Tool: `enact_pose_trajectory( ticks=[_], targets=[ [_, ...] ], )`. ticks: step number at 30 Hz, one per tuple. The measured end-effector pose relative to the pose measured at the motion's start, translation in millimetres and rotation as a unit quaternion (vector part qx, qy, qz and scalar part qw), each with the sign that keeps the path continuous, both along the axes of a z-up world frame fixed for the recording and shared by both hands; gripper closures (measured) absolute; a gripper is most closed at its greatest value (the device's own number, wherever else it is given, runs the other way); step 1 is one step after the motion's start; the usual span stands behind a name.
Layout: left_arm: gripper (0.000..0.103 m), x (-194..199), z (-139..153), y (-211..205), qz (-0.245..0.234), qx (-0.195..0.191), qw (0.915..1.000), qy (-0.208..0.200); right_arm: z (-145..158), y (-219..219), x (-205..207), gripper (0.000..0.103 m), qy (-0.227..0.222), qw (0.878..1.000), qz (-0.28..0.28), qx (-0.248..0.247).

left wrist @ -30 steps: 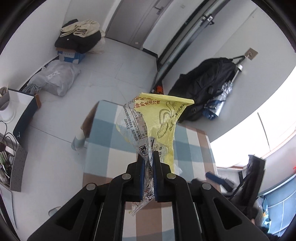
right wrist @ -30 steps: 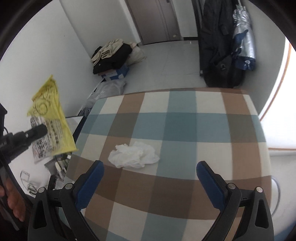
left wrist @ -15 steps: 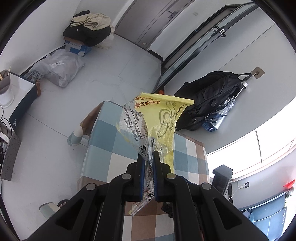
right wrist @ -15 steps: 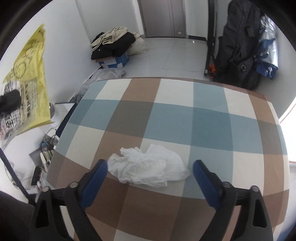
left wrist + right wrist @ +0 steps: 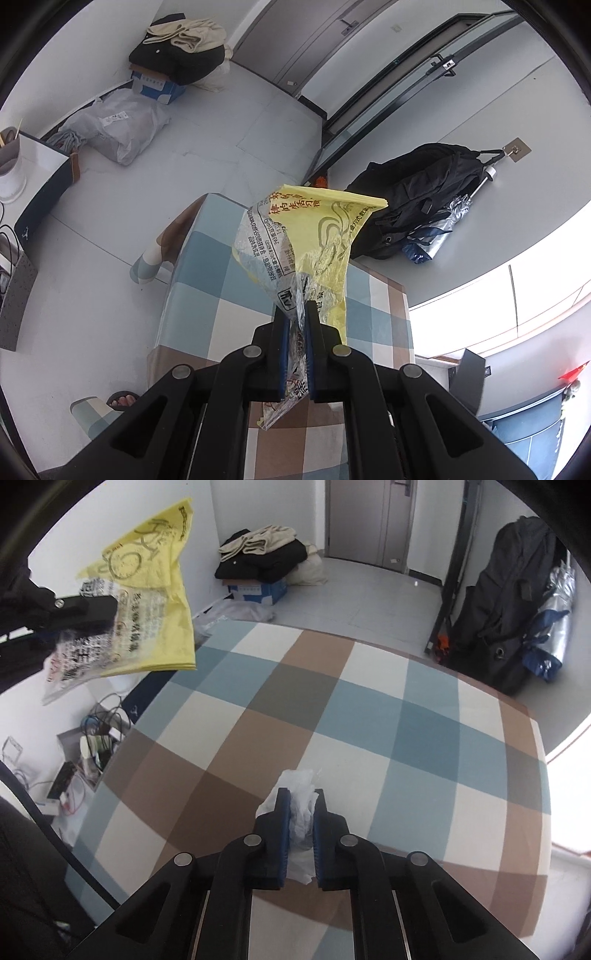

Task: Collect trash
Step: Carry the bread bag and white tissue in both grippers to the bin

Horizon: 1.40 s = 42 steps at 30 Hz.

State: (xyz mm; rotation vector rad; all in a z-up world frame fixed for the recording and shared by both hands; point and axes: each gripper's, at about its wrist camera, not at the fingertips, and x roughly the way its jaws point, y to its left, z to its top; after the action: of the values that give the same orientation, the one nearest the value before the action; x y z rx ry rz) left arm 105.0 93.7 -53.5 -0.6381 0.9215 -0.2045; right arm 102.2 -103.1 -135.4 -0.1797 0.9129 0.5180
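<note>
Checked tablecloth [image 5: 369, 716], grey tiled floor [image 5: 229, 122] — white walls, grey door [image 5: 369, 517] (shut)

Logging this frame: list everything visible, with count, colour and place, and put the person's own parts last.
yellow wrapper: one, yellow and clear, held up in the air
white tissue: one, white, on the tablecloth
checked tablecloth: one, blue, brown, white, covering the table
black backpack: one, hanging on the wall
folded umbrella: one, silver-blue, beside the backpack
clothes pile: one, black and beige, on a box
left gripper: black, shut on the wrapper
right gripper: black, shut on the tissue
</note>
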Motion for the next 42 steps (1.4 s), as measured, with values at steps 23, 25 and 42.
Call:
enact_pose_trajectory(
  ticks=[23, 25, 42],
  targets=[
    [0.1, -25, 19, -53, -0.058, 0.048, 0.9965, -0.035, 100, -95, -77, 0.093, -0.051, 0.99, -0.029, 0.13],
    [0.1, -28, 25, -64, -0.067, 0.051, 0.9956, -0.039, 113, -108, -87, 0.093, -0.062, 0.988, -0.031, 0.14],
    [0.099, -41, 72, -221, -0.184, 0.037, 0.9797, -0.07, 164, -269, -151, 0.094, -0.118, 0.961, -0.13, 0.216]
  ],
)
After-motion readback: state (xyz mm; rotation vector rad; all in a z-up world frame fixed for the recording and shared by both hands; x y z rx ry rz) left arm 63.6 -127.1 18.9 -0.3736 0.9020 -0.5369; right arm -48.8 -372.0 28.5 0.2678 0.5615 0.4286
